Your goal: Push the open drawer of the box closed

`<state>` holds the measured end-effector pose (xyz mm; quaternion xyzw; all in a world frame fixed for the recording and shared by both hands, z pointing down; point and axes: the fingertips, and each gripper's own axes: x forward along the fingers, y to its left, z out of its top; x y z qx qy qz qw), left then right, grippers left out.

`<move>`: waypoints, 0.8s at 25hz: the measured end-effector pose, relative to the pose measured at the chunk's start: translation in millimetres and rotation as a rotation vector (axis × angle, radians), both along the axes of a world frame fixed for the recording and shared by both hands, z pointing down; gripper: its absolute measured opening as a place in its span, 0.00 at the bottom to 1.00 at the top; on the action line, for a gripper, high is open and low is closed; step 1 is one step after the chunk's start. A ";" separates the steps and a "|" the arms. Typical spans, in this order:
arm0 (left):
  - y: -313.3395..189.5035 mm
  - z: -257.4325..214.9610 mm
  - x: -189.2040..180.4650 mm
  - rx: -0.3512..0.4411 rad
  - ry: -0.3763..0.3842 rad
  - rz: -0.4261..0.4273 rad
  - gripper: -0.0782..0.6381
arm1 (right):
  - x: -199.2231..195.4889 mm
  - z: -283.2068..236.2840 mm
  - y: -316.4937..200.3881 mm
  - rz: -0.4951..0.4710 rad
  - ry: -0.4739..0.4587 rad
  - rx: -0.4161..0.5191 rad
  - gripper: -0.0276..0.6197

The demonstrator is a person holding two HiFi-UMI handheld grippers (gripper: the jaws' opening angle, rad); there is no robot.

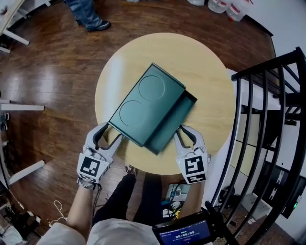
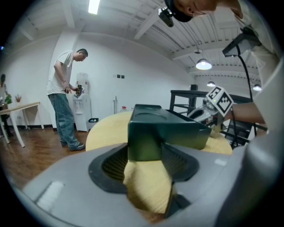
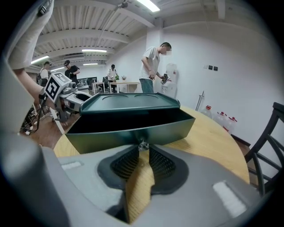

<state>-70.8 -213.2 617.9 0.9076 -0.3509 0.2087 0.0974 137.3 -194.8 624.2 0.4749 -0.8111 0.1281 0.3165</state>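
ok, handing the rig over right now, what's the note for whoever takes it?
Left tool: shut on a corner of the green box, on the round table.
Right tool: tips flank the knob on the drawer front; grip unclear.
Done: nothing visible; drawer stands well open.
To do: push the drawer in flush, probably with the right tool while the left steadies the box.

The knob (image 3: 142,145) of the drawer (image 3: 133,132) is partly covered by the pads (image 3: 160,162) of the right gripper (image 3: 142,150), and the drawer floor is lost in shadow. A bystander (image 1: 88,14) and bottles (image 1: 224,5) are cut off by the head view's upper edge.
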 end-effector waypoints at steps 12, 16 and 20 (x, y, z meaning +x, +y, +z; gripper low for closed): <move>-0.3 -0.7 1.2 0.009 0.004 0.009 0.46 | -10.7 -2.0 -11.2 -0.006 -0.012 0.015 0.16; -2.5 -5.9 4.9 0.002 0.032 -0.007 0.46 | -16.5 -1.5 -16.1 -0.016 -0.004 0.015 0.16; -0.1 0.2 2.0 0.012 0.013 0.008 0.46 | -22.1 -1.4 -21.4 -0.023 -0.009 0.022 0.16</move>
